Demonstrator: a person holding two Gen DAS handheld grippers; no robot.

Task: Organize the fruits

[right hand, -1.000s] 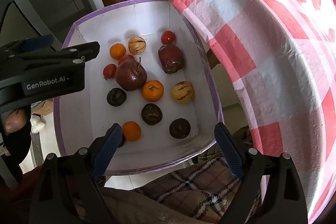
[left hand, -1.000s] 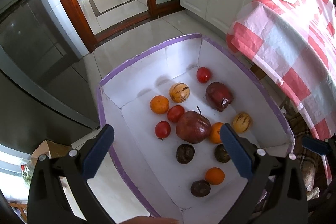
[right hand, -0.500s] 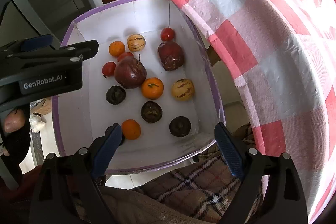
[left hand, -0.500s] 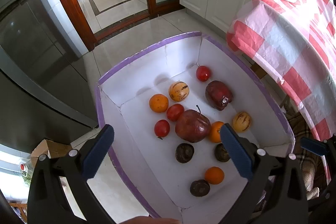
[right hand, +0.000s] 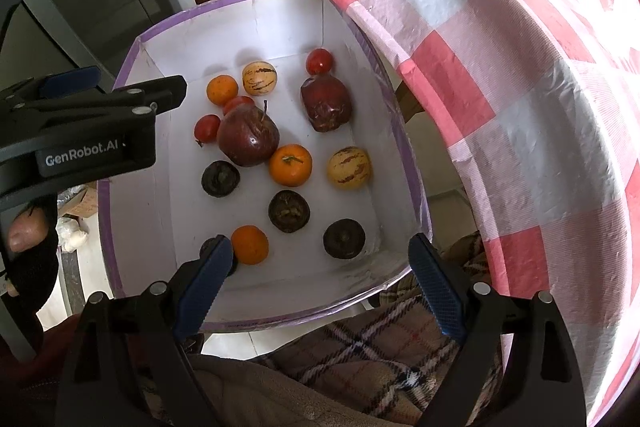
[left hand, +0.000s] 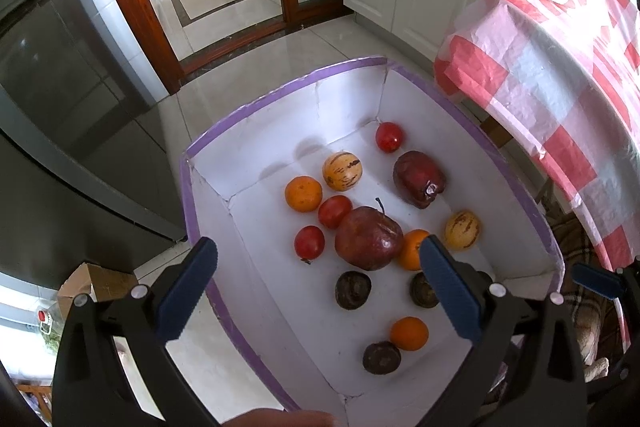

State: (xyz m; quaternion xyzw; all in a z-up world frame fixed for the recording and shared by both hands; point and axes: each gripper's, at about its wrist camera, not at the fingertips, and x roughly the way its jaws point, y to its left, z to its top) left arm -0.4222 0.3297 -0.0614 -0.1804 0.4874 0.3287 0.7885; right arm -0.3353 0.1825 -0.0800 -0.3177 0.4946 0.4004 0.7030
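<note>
In my white box [right hand: 168, 211] I count thirteen fruits: two dark red apples [right hand: 248, 137]; three oranges [right hand: 290, 165]; three small red tomatoes [right hand: 207, 127]; two yellow striped melons [right hand: 348, 167]; four dark brown wrinkled fruits [right hand: 289, 211], one half hidden behind my right finger; correction, fourteen in all.
</note>
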